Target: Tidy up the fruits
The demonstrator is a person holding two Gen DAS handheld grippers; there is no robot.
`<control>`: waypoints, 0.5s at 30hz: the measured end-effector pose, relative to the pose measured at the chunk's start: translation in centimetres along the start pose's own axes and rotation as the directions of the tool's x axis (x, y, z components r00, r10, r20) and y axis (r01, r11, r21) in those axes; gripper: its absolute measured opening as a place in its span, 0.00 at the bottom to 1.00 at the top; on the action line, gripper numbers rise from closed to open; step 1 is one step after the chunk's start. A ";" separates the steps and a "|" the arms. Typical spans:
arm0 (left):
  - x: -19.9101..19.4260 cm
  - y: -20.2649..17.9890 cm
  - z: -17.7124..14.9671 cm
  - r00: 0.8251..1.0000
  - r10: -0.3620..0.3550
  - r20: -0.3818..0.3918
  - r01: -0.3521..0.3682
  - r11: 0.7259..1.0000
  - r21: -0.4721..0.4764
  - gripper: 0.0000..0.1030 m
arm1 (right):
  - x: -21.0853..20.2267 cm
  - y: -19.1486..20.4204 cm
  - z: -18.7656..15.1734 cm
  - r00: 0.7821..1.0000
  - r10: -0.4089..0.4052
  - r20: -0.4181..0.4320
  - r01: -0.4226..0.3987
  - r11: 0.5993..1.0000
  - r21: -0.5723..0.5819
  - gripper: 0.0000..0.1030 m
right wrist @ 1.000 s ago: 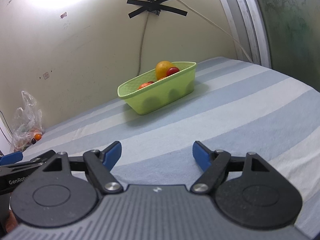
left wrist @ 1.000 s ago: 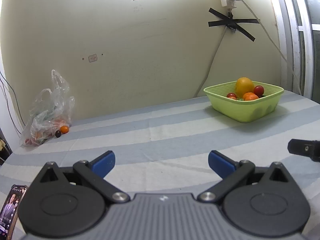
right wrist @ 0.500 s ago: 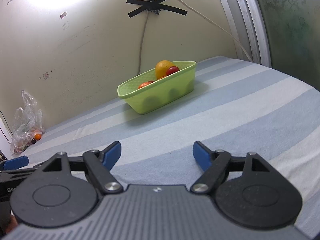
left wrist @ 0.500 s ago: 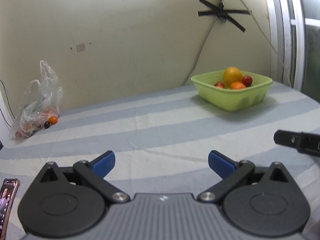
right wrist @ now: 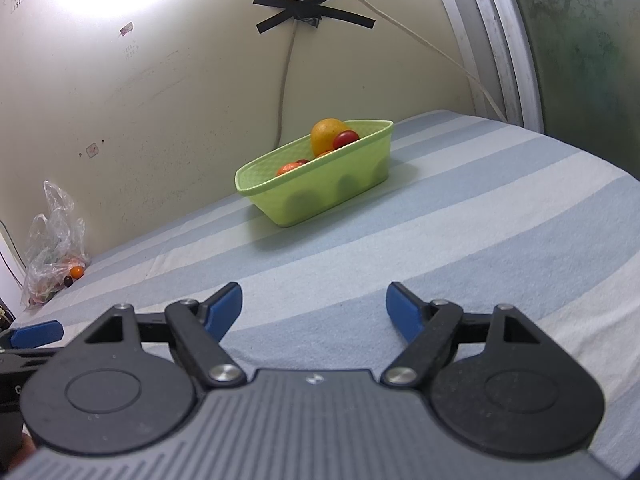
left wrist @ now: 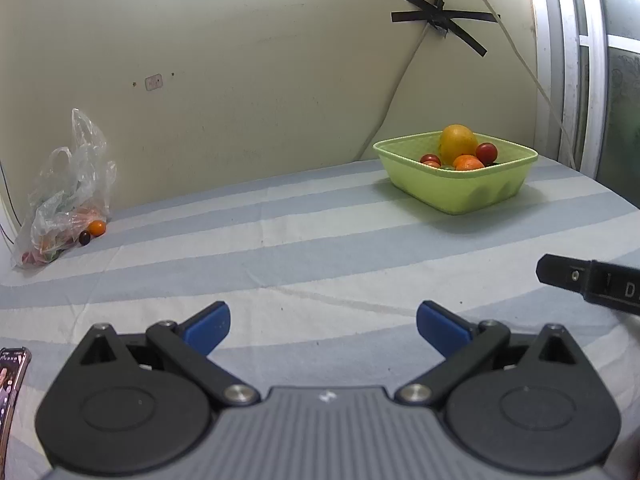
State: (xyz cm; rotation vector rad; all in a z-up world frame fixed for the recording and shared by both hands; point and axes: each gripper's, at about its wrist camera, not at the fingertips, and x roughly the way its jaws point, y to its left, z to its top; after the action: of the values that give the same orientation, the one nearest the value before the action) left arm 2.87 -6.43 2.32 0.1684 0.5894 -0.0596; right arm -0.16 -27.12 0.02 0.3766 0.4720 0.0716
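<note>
A lime-green basket (left wrist: 460, 188) (right wrist: 320, 196) stands on the striped cloth at the far right by the wall. It holds a big yellow-orange fruit (left wrist: 458, 142) (right wrist: 326, 134), red tomatoes (left wrist: 486, 152) and an orange (left wrist: 468, 163). Far left, a clear plastic bag (left wrist: 64, 200) (right wrist: 52, 256) holds more fruit, with a small orange (left wrist: 97, 227) and a dark fruit (left wrist: 84, 237) at its mouth. My left gripper (left wrist: 323, 326) is open and empty, well short of both. My right gripper (right wrist: 314, 308) is open and empty, facing the basket from a distance.
The blue-and-white striped cloth (left wrist: 280, 240) covers the surface between bag and basket. A phone (left wrist: 10, 384) lies at the near left edge. A cable (left wrist: 400, 92) taped to the wall drops behind the basket. A window frame (right wrist: 500, 40) stands at the right.
The left wrist view has tilted and turned: basket and bag sit lower and further left than a second ago. The right wrist view is unchanged. Both grippers have stayed open.
</note>
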 end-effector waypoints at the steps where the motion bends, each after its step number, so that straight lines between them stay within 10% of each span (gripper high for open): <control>1: 0.0 0.0 0.0 1.000 0.000 -0.001 0.000 1.000 0.002 1.00 | 0.0 0.0 0.0 1.000 0.000 0.000 0.000 1.000 0.000 0.79; 15: 0.1 -0.3 -0.1 1.000 -0.024 -0.016 0.025 1.000 0.018 1.00 | 0.0 -0.2 -0.1 1.000 0.009 -0.002 -0.009 1.000 0.010 0.79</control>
State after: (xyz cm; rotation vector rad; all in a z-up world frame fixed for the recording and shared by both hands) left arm 2.87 -6.74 2.08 0.1795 0.6067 -0.0876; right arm -0.20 -27.24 -0.08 0.3886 0.4731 0.0783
